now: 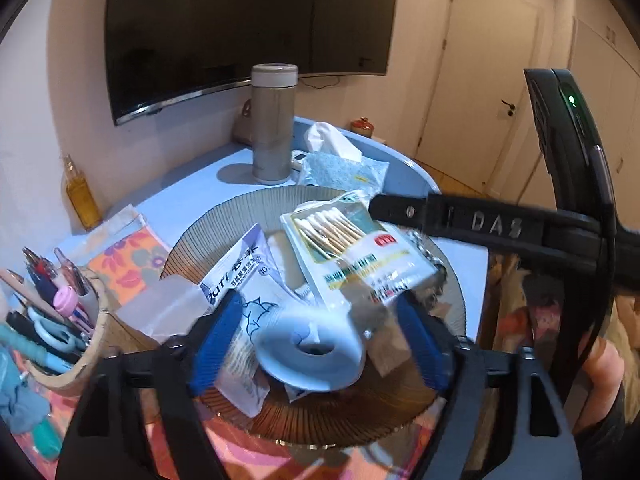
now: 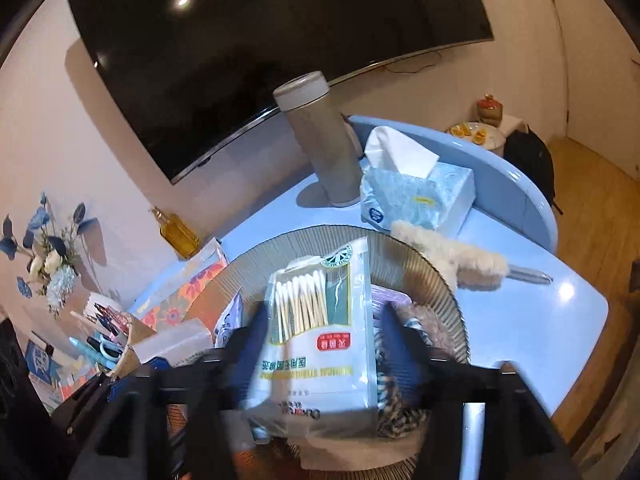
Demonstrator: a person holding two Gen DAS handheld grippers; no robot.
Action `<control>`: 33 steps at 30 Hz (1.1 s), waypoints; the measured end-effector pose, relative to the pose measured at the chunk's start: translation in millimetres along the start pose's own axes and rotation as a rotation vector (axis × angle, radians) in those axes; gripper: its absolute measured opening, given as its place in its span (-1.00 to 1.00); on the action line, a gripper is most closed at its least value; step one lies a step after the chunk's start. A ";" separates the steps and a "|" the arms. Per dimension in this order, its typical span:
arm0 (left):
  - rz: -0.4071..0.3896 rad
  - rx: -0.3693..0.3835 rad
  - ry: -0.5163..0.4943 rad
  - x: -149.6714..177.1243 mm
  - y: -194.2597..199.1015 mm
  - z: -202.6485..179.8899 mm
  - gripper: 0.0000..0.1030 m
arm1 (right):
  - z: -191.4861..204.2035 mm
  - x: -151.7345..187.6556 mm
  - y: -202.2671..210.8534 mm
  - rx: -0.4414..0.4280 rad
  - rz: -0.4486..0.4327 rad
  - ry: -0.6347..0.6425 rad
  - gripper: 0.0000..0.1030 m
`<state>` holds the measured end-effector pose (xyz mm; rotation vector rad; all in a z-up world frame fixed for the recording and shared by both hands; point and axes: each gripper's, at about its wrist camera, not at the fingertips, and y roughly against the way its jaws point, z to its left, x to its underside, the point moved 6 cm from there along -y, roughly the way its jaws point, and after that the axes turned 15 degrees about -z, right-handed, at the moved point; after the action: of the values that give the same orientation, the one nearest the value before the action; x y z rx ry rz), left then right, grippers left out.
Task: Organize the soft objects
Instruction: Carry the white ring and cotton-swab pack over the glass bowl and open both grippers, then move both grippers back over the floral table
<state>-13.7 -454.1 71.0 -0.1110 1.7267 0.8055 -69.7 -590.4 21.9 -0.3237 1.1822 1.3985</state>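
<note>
A ribbed round brown tray point(image 1: 344, 420) on the blue table holds packets. In the left wrist view my left gripper point(image 1: 316, 344) is open, its blue fingers point(image 1: 216, 344) on either side of a white tape roll point(image 1: 312, 344) lying on a white wipes packet point(image 1: 240, 276). A cotton swab bag point(image 1: 352, 248) lies beyond it. In the right wrist view my right gripper point(image 2: 320, 336) is open, its fingers on either side of the cotton swab bag point(image 2: 320, 336) over the tray point(image 2: 424, 268). Fuzzy fabric point(image 2: 420, 320) lies under the bag.
A grey thermos point(image 1: 274, 124) and a tissue box point(image 2: 416, 196) stand at the back of the blue table point(image 2: 540, 312). A fluffy duster point(image 2: 456, 256) lies right of the tray. A pen cup point(image 1: 60, 320), floral packet point(image 1: 128, 268) and oil bottle point(image 1: 80, 196) are left.
</note>
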 end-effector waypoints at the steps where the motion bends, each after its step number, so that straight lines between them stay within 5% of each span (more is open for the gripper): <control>1: -0.006 0.000 -0.010 -0.1 5.1 -1.2 0.75 | 0.4 -0.8 5.7 -0.005 -0.007 -0.002 0.28; 10: -0.096 -0.063 -0.054 -5.9 90.3 10.5 0.76 | 48.8 -0.1 69.7 -0.094 -0.085 0.041 0.30; 14: -0.178 -0.134 -0.046 -9.9 153.2 32.1 0.76 | 90.1 7.5 97.4 -0.181 -0.128 0.062 0.62; 20: -0.308 -0.375 0.008 -3.2 256.7 94.1 1.00 | 161.5 41.7 118.4 -0.329 -0.112 0.120 0.70; 27: -0.266 -0.739 0.196 61.4 342.5 201.5 1.00 | 243.1 126.5 96.3 -0.456 0.047 0.212 0.75; 33: -0.166 -0.859 0.404 159.6 355.1 284.9 0.99 | 300.4 211.6 56.6 -0.496 0.171 0.372 0.75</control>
<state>1.7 28.0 63.7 -1.0402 1.5865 1.4184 -38.0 -220.0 15.4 -0.8780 1.1634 1.8319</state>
